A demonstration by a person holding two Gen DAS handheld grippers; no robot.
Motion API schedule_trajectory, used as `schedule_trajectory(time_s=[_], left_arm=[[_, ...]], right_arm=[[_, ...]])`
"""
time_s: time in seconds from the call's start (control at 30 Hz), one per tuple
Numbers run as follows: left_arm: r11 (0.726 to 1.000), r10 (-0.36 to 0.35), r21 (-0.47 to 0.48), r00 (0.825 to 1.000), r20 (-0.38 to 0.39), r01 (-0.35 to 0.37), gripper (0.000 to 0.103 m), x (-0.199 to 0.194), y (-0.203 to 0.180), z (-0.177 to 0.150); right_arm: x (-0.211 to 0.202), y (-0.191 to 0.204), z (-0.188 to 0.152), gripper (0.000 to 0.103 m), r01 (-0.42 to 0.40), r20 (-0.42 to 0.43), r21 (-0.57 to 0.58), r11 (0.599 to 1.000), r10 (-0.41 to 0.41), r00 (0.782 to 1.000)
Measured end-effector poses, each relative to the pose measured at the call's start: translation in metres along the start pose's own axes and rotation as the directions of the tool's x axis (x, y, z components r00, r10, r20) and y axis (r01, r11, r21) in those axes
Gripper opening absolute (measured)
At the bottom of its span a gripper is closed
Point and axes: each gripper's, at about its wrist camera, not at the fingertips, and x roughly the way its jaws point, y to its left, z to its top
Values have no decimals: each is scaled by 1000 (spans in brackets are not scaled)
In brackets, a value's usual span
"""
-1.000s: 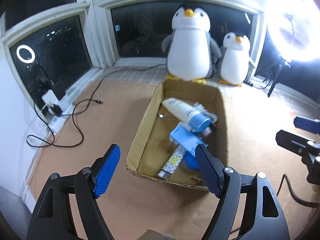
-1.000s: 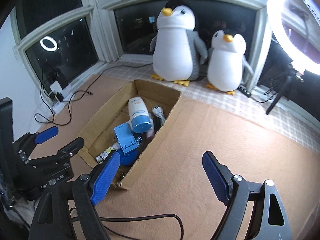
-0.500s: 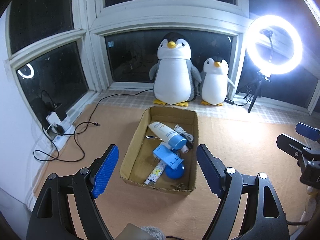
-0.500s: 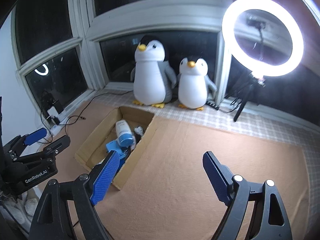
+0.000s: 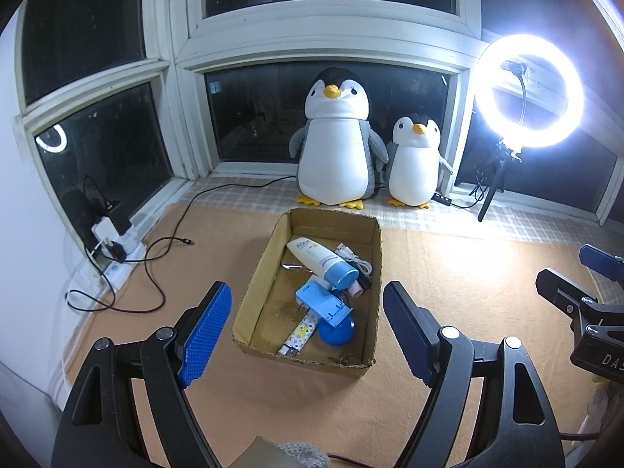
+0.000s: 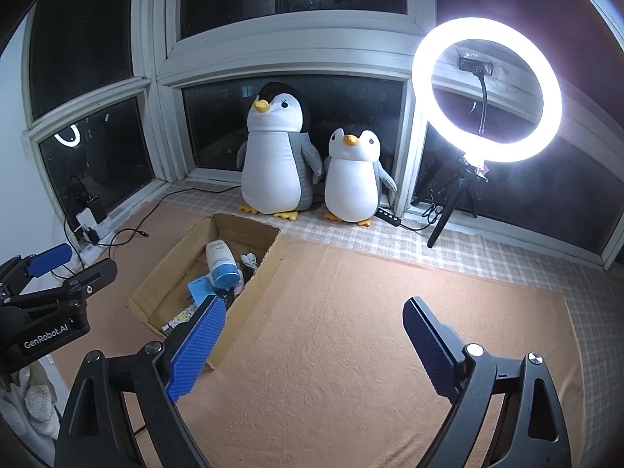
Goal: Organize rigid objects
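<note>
While both tools hang above the tan mat (image 6: 351,331), neither pinches anything: the left gripper (image 5: 308,323) has its blue-padded fingers (image 5: 202,323) spread wide, framing the near end of the cardboard box (image 5: 255,284) from above, and the right gripper (image 6: 312,347) is spread just as wide over bare mat to the right of that box.

All the loose items lie inside the box. A white tube with a blue cap (image 5: 323,261) rests diagonally across the middle, cap toward the near right wall. Just beside the cap sits a coiled white cable (image 5: 351,255), touching or nearly touching the tube. Nearer the camera, a light-blue plastic piece (image 5: 321,304) lies tilted over a round blue object (image 5: 337,331), and a slim patterned stick (image 5: 298,333) lies partly beneath it, pointing toward the near wall. A thin metal item shows by the tube's left side — possibly tweezers, though it is too small to tell.

Behind the box, on the checked cloth by the window, a large penguin plush (image 5: 335,144) stands with a small penguin plush (image 5: 415,167) at its right. A lit ring light (image 6: 487,89) stands on a tripod further right. At the far left, a power strip (image 5: 117,257) sits beside the window, with a black cord trailing onto the mat.
</note>
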Motion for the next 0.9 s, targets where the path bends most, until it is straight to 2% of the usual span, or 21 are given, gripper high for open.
schedule_trajectory(time_s=[0.9], left_arm=[[1000, -3, -1, 1000, -12, 3, 81, 5, 0, -2]], right_arm=[[10, -4, -2, 91, 4, -24, 10, 1000, -4, 1000]])
